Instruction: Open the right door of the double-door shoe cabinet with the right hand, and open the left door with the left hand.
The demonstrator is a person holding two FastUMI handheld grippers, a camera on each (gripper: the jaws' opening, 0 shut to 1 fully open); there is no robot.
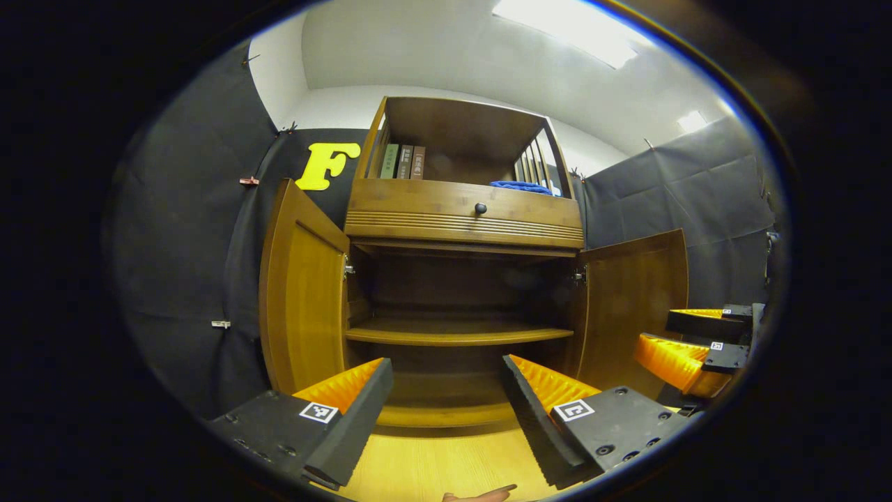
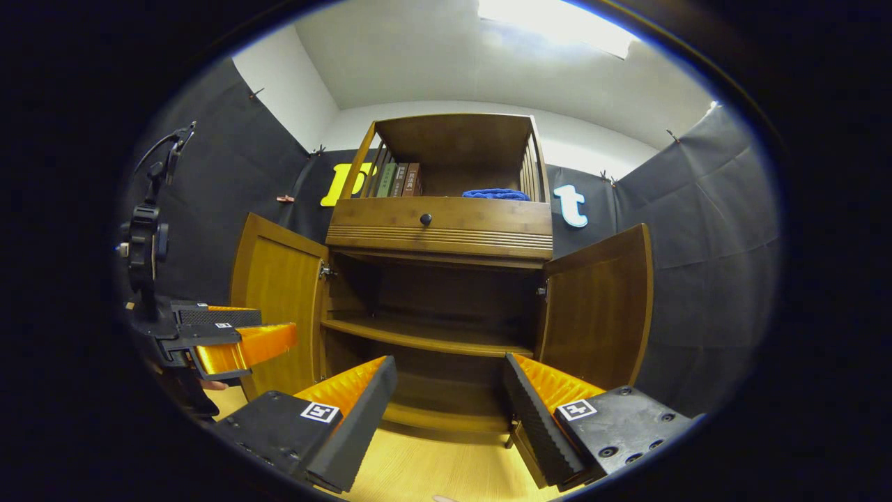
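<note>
So both doors are swung out. In the left gripper view the shoe cabinet (image 1: 463, 279) sits dead ahead, with the left door (image 1: 301, 300) folded out toward the left and the right door (image 1: 631, 307) folded out toward the right, inner faces showing. Inside I can see one shelf (image 1: 456, 335) across the middle, dark space above and below it, nothing sitting on it as far as I can tell.

My left gripper (image 1: 446, 397) is spread wide, holding nothing, the fingers apart with the cabinet's open bottom showing between them. It's back from the cabinet, over the light wooden floor (image 1: 432, 467), not touching either door. Off at the right edge of that view I spot the right gripper (image 1: 690, 341), just in front of the right door; can't say if it touches the wood.

Same story in the right gripper view: the right gripper (image 2: 449, 397) is wide open and empty, aimed at the open cabinet (image 2: 439, 293), clear of both doors. The left one (image 2: 230, 338) shows at the left, beside the left door (image 2: 279, 307).

Above the doors there's a drawer (image 1: 463, 209) with a small dark knob (image 1: 480, 208), closed. On the top shelf a few books (image 1: 403, 162) stand upright on the left and a blue cloth (image 1: 521, 187) lies on the right.
</note>
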